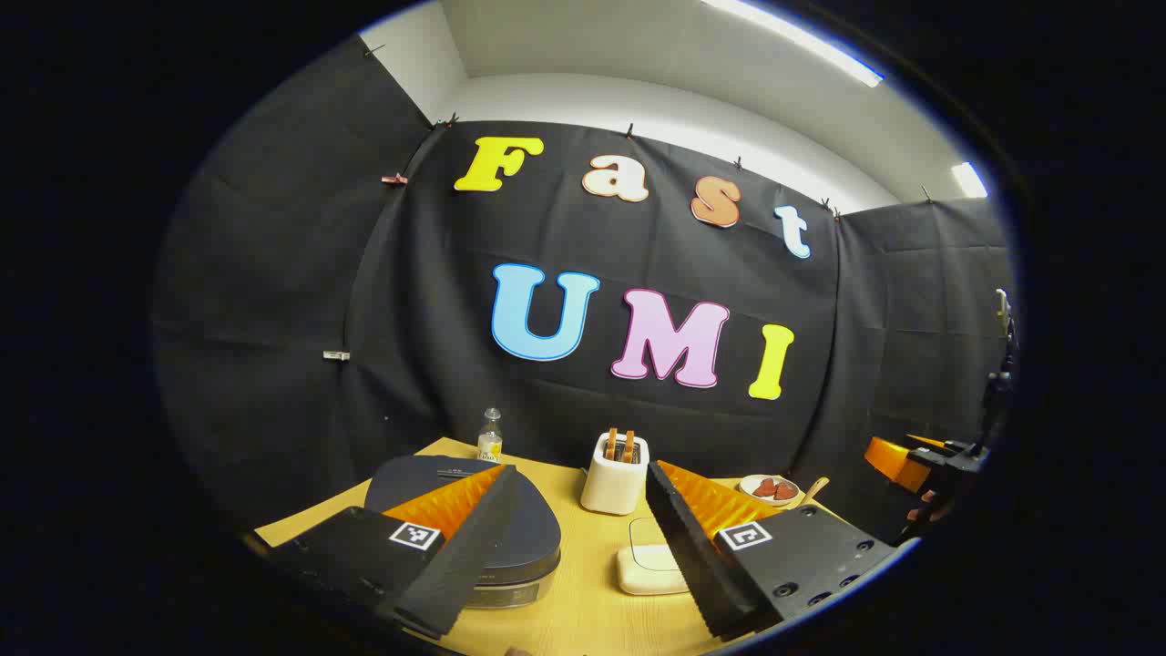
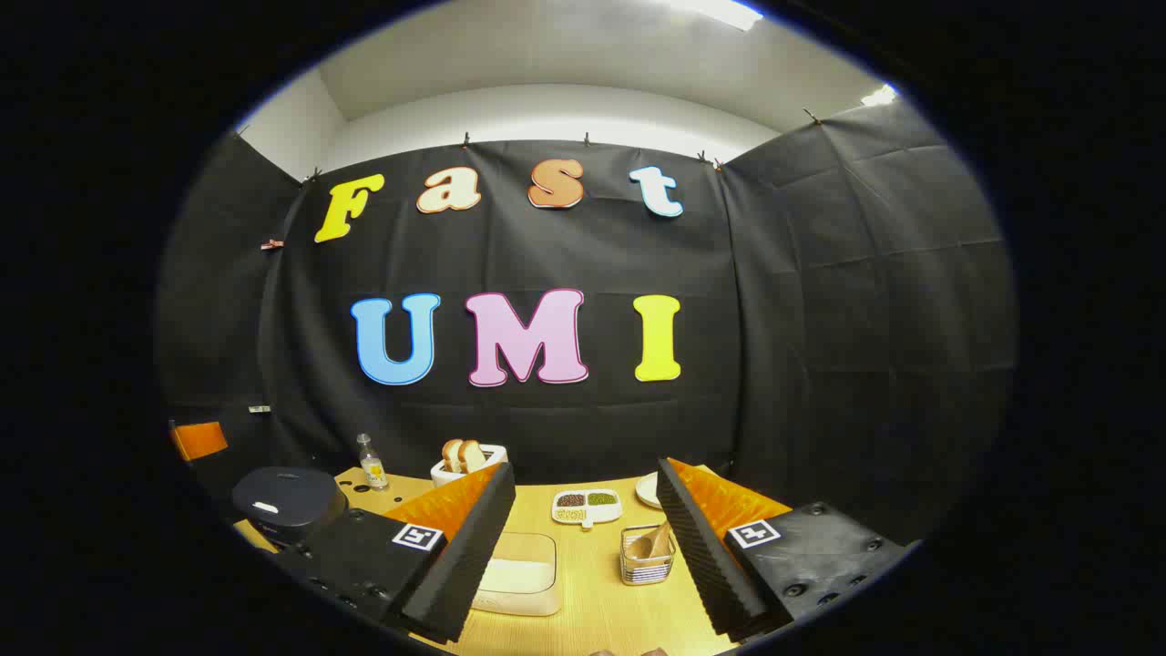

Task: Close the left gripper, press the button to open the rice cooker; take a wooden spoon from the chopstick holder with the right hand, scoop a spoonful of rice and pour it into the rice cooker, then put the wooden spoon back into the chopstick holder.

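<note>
Rice cooker [image 1: 474,524] sits lid down at the table's [image 1: 583,610] left end, just under the left gripper [image 1: 574,538], whose fingers are spread wide, nothing held. Best to bring those fingers together first, then push the button squarely. Right gripper [image 2: 583,538] also gapes empty, chopstick holder [image 2: 648,554] with wooden spoon [image 2: 658,541] between its fingers

Strip lights [image 1: 792,41] on the ceiling above me give bright, even light; one glares white in my right gripper view. The table [image 1: 583,601] shows only soft shadows. Fisheye bending curves the walls toward the edges, which darken. Focus is sharp, with no motion blur.
</note>
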Available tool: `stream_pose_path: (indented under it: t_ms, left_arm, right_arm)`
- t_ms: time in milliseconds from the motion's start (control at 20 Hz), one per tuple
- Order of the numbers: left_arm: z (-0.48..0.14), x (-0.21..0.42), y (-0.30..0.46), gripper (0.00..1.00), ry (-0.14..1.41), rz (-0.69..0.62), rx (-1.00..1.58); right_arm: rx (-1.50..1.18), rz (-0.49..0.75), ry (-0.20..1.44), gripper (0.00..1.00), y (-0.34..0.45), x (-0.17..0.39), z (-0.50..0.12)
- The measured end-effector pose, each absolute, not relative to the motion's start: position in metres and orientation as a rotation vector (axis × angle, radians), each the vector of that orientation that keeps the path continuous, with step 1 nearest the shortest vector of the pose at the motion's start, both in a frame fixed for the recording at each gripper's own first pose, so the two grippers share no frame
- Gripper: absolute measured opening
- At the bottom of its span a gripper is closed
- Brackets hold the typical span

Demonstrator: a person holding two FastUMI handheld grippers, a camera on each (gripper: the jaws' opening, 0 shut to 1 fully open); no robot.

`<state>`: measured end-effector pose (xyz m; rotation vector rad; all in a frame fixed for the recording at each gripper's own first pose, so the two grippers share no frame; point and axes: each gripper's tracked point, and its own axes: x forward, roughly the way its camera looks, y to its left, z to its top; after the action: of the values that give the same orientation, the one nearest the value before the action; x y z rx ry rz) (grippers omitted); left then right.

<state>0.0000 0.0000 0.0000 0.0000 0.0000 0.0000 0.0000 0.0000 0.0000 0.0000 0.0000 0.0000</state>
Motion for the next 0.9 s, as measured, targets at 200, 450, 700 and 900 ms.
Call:
stream_pose_path:
  t_ms: [200,450,700,900]
  left_arm:
    - [0.004,0.002,0.006,0.95,-0.01,0.01,0.021]
    - [0.008,0.006,0.011,0.95,-0.02,0.016,0.041]
    - [0.006,0.006,0.012,0.95,-0.018,0.003,0.04]
    - [0.01,0.002,0.014,0.95,-0.028,-0.008,0.039]
  right_arm:
    - [-0.045,-0.059,0.017,0.98,-0.02,0.003,-0.008]
    - [-0.044,-0.066,0.023,0.98,-0.021,0.001,-0.009]
    - [-0.021,-0.066,0.037,0.98,-0.015,0.0,-0.01]
    - [-0.021,-0.06,0.037,0.98,-0.01,-0.001,-0.009]
